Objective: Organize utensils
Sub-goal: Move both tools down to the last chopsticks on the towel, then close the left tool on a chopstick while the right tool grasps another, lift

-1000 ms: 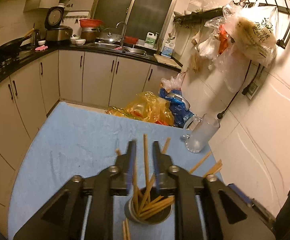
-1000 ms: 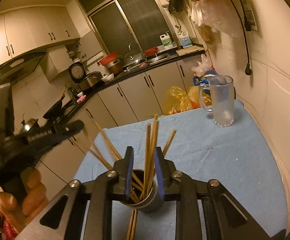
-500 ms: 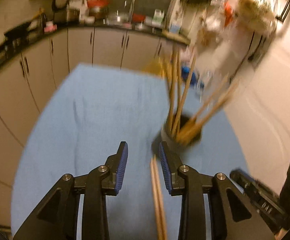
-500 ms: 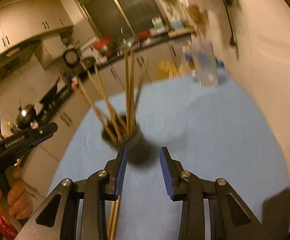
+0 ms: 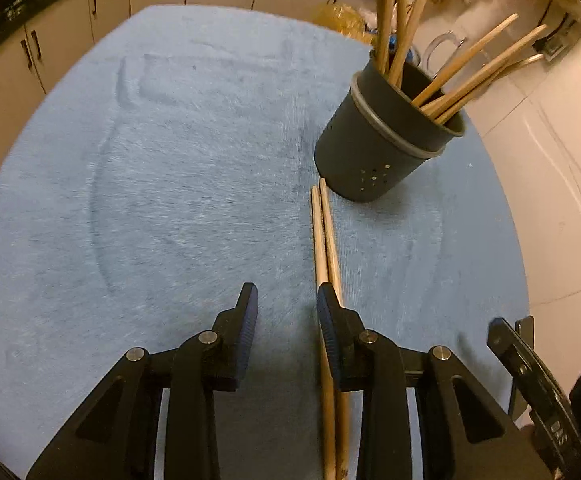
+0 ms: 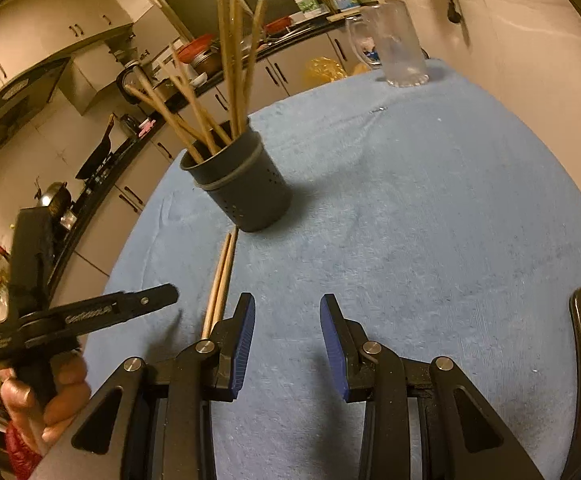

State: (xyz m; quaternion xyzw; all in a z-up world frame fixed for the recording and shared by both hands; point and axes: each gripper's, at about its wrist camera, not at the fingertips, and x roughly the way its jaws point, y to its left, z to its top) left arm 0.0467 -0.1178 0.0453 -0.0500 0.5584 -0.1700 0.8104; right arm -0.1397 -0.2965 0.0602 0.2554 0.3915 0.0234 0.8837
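Looking down your left wrist view, you are at the pick-up step: two loose chopsticks (image 5: pixel 325 240) lie side by side on the blue cloth (image 5: pixel 178 184), their far tips just short of the dark holder (image 5: pixel 374 152) that already stands full of sticks at the far right. Your left gripper (image 5: pixel 286 312) hangs over the cloth with its jaws partly apart and nothing between them — the pair runs under the right-hand finger (image 5: pixel 330 332), not through the gap. Those jaws have just eased in a little after opening. To take the pair you will likely need to shift right until both sticks sit in the gap, then close.

From the right wrist view, your right gripper (image 6: pixel 287 320) is also partly open and empty over bare cloth, having just been opening; the chopsticks lie to its left, near the left finger (image 6: pixel 242 336). A glass mug (image 6: pixel 400 46) stands well apart at the far edge.
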